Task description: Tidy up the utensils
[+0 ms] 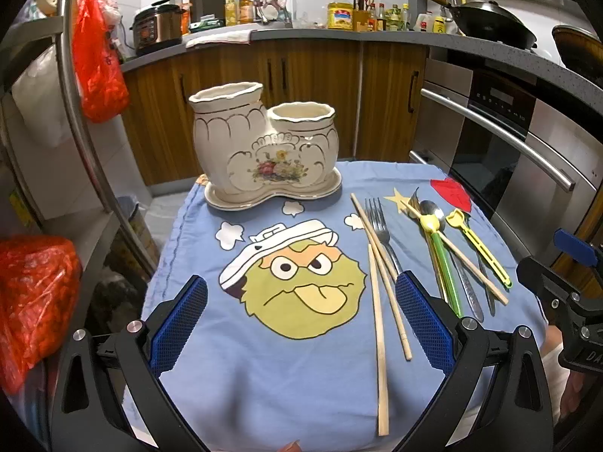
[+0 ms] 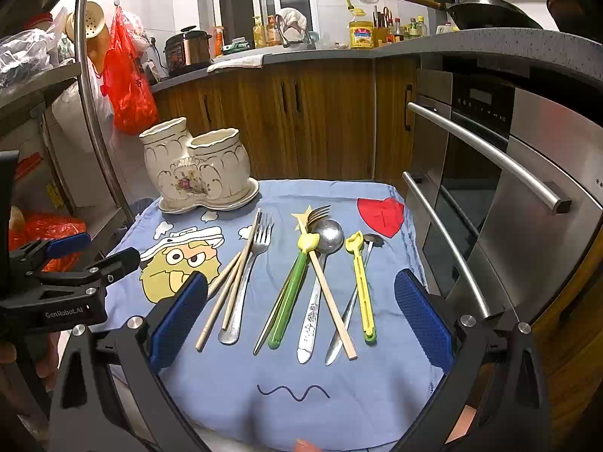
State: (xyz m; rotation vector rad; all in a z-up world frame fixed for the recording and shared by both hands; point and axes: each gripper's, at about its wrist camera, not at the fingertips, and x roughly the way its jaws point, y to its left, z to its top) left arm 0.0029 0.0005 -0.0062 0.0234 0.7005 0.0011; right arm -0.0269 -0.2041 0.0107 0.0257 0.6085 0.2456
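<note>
A cream ceramic two-pot utensil holder point(image 1: 260, 147) stands on its saucer at the far left of a blue cartoon cloth point(image 1: 264, 369); it also shows in the right wrist view point(image 2: 196, 167). Utensils lie on the cloth's right half: wooden chopsticks point(image 1: 378, 320), a steel fork point(image 2: 247, 275), a green-handled utensil point(image 2: 290, 297), a steel spoon point(image 2: 320, 263), another chopstick point(image 2: 331, 301) and a yellow utensil point(image 2: 363, 290). My left gripper point(image 1: 301, 316) is open and empty above the cloth's near middle. My right gripper point(image 2: 301, 316) is open and empty above the utensils.
An oven with steel handles point(image 2: 486, 150) stands close on the right. Wooden cabinets point(image 1: 312, 86) and a cluttered counter are behind. A metal shelf rack with red bags point(image 1: 98, 56) stands on the left. A bin point(image 1: 132, 222) sits below the table's left edge.
</note>
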